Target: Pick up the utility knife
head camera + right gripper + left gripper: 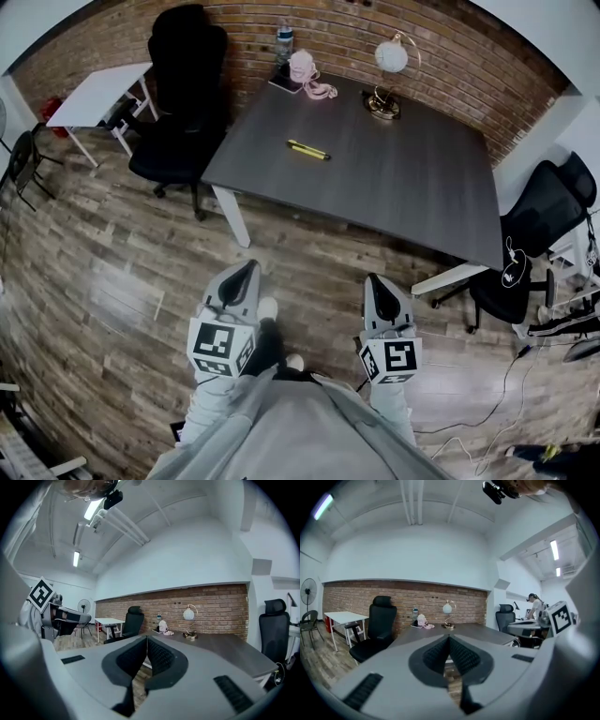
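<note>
The utility knife [307,149], yellow and black, lies flat on the dark grey table [403,178], towards its far left part. Both grippers hang over the wooden floor well short of the table's near edge, pointing towards it. My left gripper [249,268] is shut with nothing in it, its ribbed pads meeting at the tip [449,638]. My right gripper [372,279] is likewise shut and empty, its jaws closed together [147,638]. In the two gripper views the table shows edge-on and I cannot make out the knife.
A globe lamp [389,70], a pink object [305,70] and a water bottle [284,39] stand at the table's far edge by the brick wall. A black office chair [183,84] stands left of the table, another [534,234] right. A white side table [98,94] is far left; cables [506,394] lie on the floor.
</note>
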`<control>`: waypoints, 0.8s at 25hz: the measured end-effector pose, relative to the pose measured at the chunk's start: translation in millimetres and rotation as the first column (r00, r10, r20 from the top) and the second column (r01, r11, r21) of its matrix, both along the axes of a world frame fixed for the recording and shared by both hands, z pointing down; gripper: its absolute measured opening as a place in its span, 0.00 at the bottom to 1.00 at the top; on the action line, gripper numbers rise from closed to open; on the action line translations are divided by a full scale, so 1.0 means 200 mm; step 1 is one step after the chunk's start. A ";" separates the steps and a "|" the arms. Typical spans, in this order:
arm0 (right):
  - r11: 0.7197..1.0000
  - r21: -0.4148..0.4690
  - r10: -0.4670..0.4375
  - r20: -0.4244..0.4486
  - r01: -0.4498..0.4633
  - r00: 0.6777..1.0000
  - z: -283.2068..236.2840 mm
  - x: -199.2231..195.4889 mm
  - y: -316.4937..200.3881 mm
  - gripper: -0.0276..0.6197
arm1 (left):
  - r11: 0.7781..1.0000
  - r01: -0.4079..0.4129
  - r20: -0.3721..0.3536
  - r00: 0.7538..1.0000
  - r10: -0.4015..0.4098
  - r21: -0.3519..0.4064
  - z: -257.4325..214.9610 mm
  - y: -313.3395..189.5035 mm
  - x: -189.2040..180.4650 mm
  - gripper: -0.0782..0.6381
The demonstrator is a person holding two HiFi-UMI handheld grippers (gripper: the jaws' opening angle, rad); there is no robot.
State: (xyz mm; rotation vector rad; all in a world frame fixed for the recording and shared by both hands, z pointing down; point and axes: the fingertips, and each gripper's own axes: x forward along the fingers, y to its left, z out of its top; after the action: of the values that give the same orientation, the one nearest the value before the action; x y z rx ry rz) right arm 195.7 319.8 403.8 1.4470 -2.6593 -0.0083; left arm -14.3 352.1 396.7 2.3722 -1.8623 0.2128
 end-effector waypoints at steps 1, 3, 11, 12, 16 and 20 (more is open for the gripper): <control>1.000 0.000 -0.002 -0.002 0.002 1.000 0.00 -0.02 -0.04 0.07 | 1.000 0.001 -0.003 1.000 -0.001 -0.001 0.01 -0.04 -0.02 0.13; 1.000 0.002 -0.011 -0.007 0.011 1.000 -0.01 -0.07 -0.14 0.07 | 1.000 0.006 -0.014 1.000 -0.006 -0.002 0.02 -0.14 -0.06 0.13; 0.999 -0.011 0.038 -0.023 -0.038 0.999 -0.01 -0.24 -0.59 0.07 | 0.999 -0.033 -0.030 0.999 0.032 -0.020 0.03 -0.62 -0.29 0.13; 0.999 -0.013 0.047 -0.024 -0.048 0.999 -0.01 -0.26 -0.64 0.07 | 0.999 -0.041 -0.030 0.999 0.040 -0.022 0.02 -0.68 -0.31 0.13; 0.996 -0.018 0.083 -0.025 -0.083 0.996 -0.02 -0.32 -0.86 0.07 | 0.997 -0.069 -0.026 0.997 0.069 -0.021 0.01 -0.92 -0.40 0.13; 0.993 -0.018 0.115 -0.022 -0.116 0.993 -0.03 -0.40 -1.01 0.07 | 0.995 -0.099 -0.014 0.995 0.098 -0.020 0.00 -1.09 -0.49 0.13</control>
State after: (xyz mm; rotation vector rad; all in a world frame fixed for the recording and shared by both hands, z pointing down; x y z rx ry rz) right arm 115.7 118.1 398.0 1.5829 -2.5478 0.0126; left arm -111.5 134.2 397.5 2.4478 -1.7307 0.2246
